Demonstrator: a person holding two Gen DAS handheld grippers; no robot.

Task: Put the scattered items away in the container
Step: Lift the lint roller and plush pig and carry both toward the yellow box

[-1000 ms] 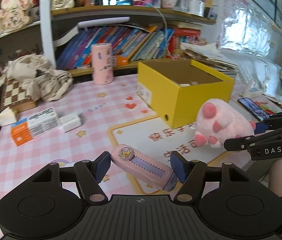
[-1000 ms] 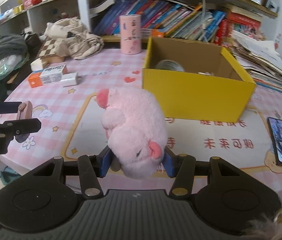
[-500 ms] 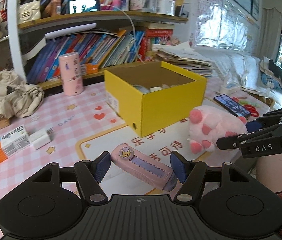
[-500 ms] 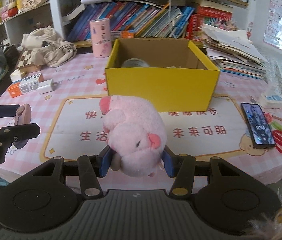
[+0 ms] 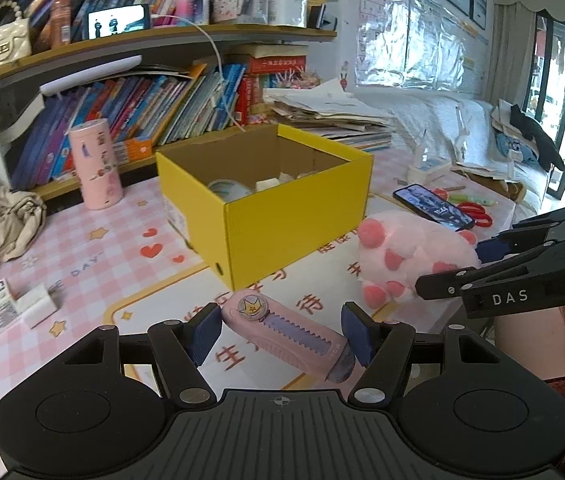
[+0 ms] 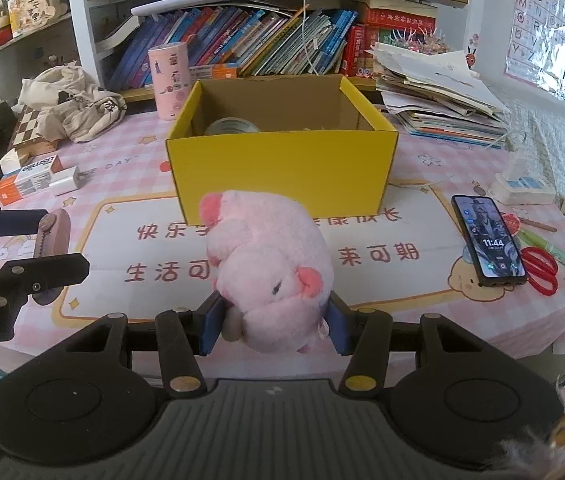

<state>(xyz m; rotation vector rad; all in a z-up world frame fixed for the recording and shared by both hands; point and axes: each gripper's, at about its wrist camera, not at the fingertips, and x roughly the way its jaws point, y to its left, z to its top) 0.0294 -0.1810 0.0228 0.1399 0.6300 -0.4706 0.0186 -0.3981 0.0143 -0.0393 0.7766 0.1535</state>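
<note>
Pink checked worktop (image 6: 422,152), yellow box (image 6: 282,168) far centre. Your right gripper (image 6: 274,326) jaws squeeze the soft, light plush pig (image 6: 270,268); left gripper (image 5: 280,334) jaws clamp the stiff, slippery pink knife (image 5: 286,334) endwise; keep both grips central.

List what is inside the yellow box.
Inside the yellow box a roll of tape lies near its left wall, and the left wrist view shows some pale pieces beside it. The front wall hides the rest of the floor.

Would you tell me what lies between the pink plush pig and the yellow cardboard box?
Only bare printed mat, seen from the right wrist.
</note>
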